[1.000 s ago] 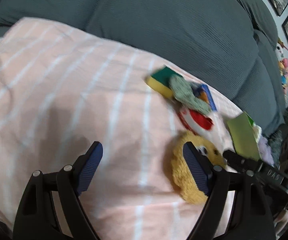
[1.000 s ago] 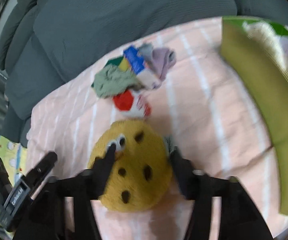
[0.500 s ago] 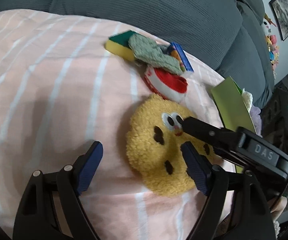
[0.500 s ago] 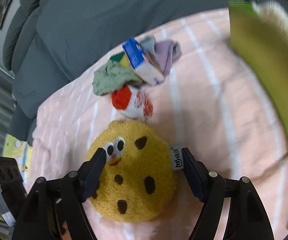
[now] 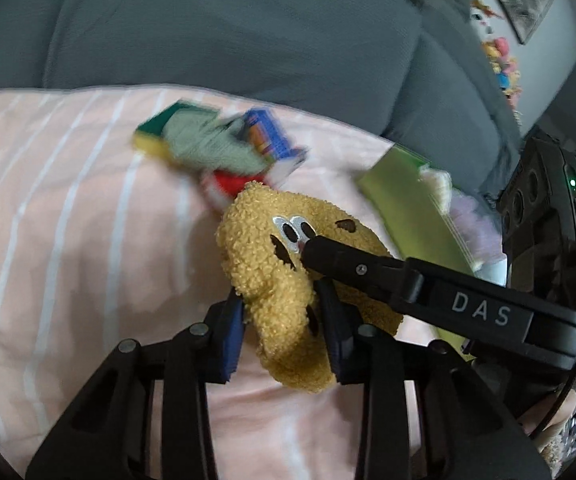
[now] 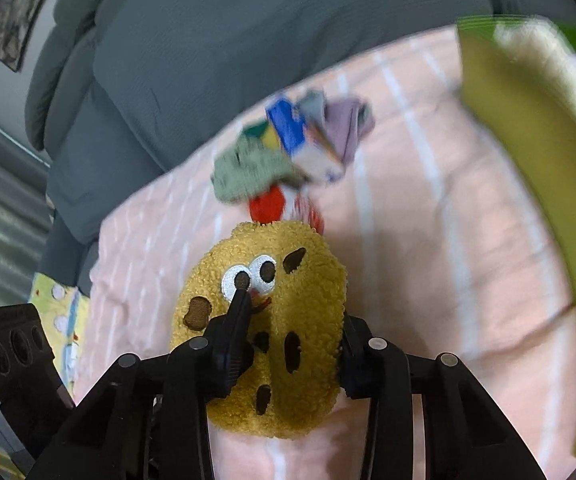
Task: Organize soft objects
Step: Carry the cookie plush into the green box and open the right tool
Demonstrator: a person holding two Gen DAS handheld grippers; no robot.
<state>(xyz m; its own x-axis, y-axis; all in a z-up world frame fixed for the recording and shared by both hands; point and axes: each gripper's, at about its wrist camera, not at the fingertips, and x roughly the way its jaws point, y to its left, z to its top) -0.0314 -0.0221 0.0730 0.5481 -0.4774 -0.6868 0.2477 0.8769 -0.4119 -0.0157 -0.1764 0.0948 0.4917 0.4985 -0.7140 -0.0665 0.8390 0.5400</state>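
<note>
A yellow cookie plush (image 5: 288,280) with sewn eyes and brown spots lies on a pink striped blanket (image 5: 67,240). My left gripper (image 5: 283,328) is shut on the plush's near edge and bunches it between the blue pads. My right gripper (image 6: 288,344) is shut on the same plush (image 6: 279,320), one finger lying across its face. The right gripper's black finger also shows in the left wrist view (image 5: 368,268).
Behind the plush is a pile: a green and yellow sponge (image 5: 159,128), a grey-green cloth (image 5: 207,144), a blue packet (image 5: 267,136), a red and white item (image 6: 271,204), a lilac cloth (image 6: 348,124). A green bin (image 6: 528,140) stands at the right. Grey sofa cushions (image 5: 247,32) rise behind.
Both grippers have closed on the cookie plush. The left gripper moved right onto its edge and squeezed it into a fold. The right gripper narrowed around it.
</note>
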